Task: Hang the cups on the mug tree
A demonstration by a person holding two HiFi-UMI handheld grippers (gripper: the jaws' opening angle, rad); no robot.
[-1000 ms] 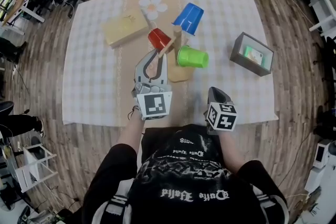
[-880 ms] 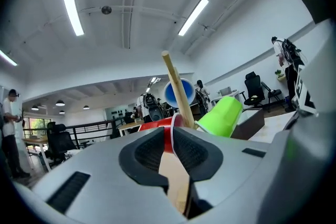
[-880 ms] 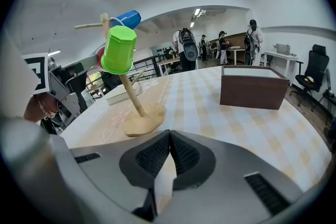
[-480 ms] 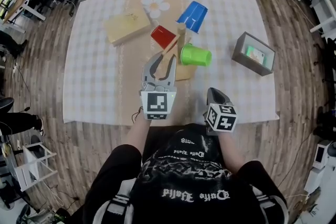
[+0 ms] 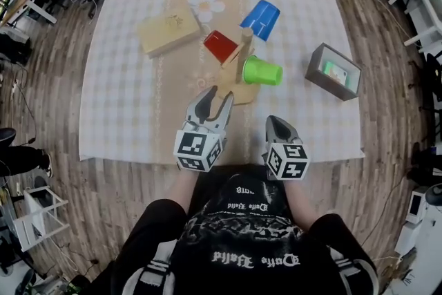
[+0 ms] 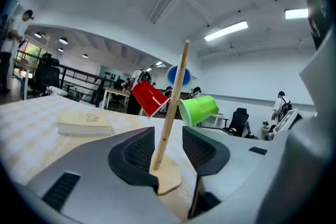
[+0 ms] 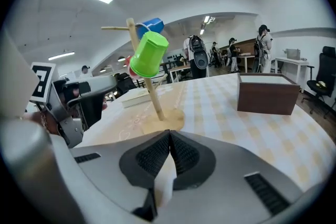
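Your left gripper [image 5: 215, 97]: jaws have just been opening, now wide apart, nothing between them. The mug tree [image 5: 244, 52] stands on the surface [image 5: 124, 79] just beyond its tips. Red cup [image 5: 220, 46], blue cup [image 5: 261, 18] and green cup [image 5: 262, 71] hang on the tree, pegs hidden inside them. Left gripper view: pole covers most of the blue cup. Your right gripper [image 5: 275, 123]: jaws together, empty.

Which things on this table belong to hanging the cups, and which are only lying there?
For the job: wooden mug tree, red plastic cup, blue plastic cup, green plastic cup.
Just lying about: flat beige box, dark open box with a green inside.
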